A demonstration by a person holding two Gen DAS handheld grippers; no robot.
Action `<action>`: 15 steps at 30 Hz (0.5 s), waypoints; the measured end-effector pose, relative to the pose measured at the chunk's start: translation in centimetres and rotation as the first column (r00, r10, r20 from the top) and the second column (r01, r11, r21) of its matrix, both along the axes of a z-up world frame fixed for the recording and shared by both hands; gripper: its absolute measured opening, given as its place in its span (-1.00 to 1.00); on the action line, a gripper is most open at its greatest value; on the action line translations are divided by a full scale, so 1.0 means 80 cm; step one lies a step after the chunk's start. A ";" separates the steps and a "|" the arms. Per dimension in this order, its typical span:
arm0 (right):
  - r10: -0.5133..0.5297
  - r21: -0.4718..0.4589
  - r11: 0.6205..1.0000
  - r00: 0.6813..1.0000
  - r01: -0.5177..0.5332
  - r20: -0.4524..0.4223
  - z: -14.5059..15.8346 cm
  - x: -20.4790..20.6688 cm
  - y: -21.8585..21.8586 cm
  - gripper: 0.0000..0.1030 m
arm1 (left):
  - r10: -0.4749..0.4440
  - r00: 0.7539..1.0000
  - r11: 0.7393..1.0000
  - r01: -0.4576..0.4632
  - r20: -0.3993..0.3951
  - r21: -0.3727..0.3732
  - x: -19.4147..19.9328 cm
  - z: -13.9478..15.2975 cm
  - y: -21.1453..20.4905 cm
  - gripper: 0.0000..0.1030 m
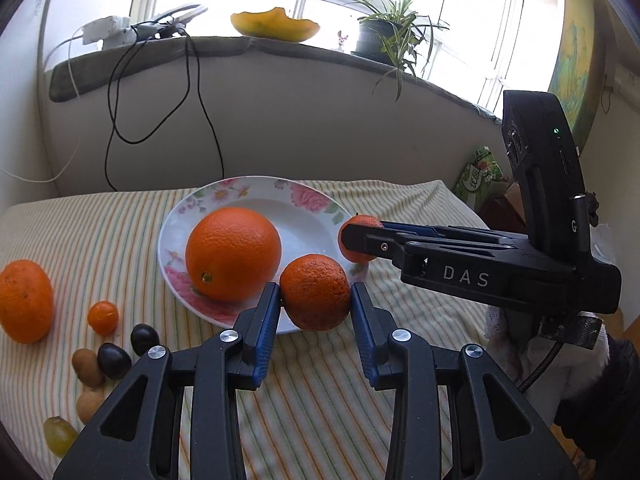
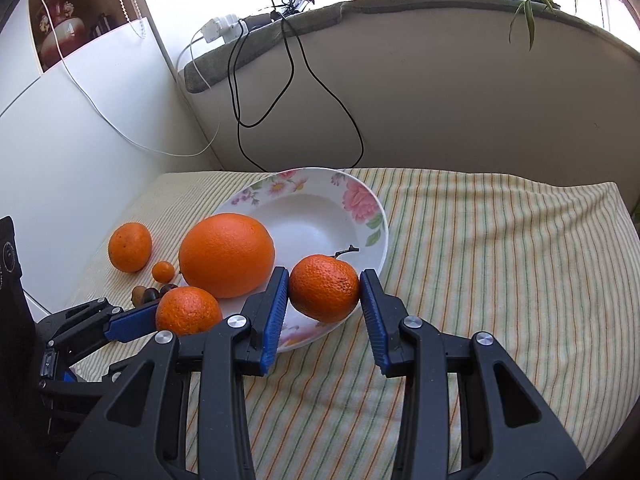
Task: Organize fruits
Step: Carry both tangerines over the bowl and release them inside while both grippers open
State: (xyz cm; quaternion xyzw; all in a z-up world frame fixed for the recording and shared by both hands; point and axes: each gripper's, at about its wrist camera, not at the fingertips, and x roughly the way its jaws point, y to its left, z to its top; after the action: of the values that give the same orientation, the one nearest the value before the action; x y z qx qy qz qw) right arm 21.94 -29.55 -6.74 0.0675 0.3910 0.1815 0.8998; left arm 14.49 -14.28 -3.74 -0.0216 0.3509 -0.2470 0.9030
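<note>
Both tongs (image 1: 316,300) (image 2: 324,286) grip tangerines; plate (image 1: 308,216) apparently holds one orange (image 1: 233,253).

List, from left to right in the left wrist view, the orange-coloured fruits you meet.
Loose orange on the cloth → tiny kumquat → big orange on the plate → mandarin in the left gripper → mandarin in the right gripper.

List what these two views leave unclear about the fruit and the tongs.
- Left wrist view: right tongs cover much of their mandarin; grip contact unseen.
- Right wrist view: left tongs partly hidden behind their mandarin.
- Small dark fruits too small to identify.
- Green grape darkened at the edge.
</note>
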 end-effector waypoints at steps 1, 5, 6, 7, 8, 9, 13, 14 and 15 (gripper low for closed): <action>0.001 0.000 1.000 1.000 -0.001 0.000 -0.001 0.003 -0.001 -0.26 | -0.001 1.000 1.000 0.001 0.001 0.002 0.002 0.000 -0.001 -0.34; 0.001 0.007 1.000 1.000 -0.001 -0.003 -0.004 0.012 -0.003 -0.26 | -0.006 1.000 1.000 0.006 0.002 0.020 0.010 -0.001 -0.011 -0.34; 0.002 0.008 1.000 1.000 -0.002 -0.004 -0.005 0.015 -0.003 -0.26 | -0.006 1.000 1.000 0.006 0.006 0.028 0.013 -0.001 -0.014 -0.34; 0.002 0.009 1.000 1.000 -0.002 -0.005 -0.006 0.017 -0.003 -0.26 | -0.005 1.000 0.999 0.005 0.009 0.036 0.014 -0.002 -0.016 -0.34; 0.003 0.011 1.000 1.000 -0.003 -0.006 -0.007 0.019 -0.004 -0.26 | -0.005 1.000 0.999 0.004 0.009 0.039 0.015 -0.003 -0.017 -0.34; 0.003 0.012 1.000 1.000 -0.003 -0.007 -0.007 0.021 -0.005 -0.26 | -0.004 1.000 0.999 0.004 0.009 0.041 0.017 -0.004 -0.018 -0.34; 0.006 0.013 1.000 1.000 -0.006 -0.007 -0.009 0.026 -0.005 -0.25 | -0.005 1.000 0.999 0.005 0.005 0.048 0.022 -0.007 -0.022 -0.34; 0.008 0.013 1.000 1.000 -0.008 -0.005 -0.009 0.028 -0.004 -0.25 | -0.004 1.000 0.999 0.004 0.006 0.050 0.022 -0.007 -0.022 -0.33; 0.009 0.015 1.000 1.000 -0.009 -0.005 -0.009 0.029 -0.004 -0.25 | -0.003 1.000 0.999 0.003 0.005 0.050 0.023 -0.008 -0.023 -0.33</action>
State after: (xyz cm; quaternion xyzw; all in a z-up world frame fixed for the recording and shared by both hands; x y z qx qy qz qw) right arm 24.25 -29.90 -7.44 0.0726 0.3922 0.1883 0.8975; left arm 16.33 -16.12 -4.37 0.0021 0.3545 -0.2396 0.9038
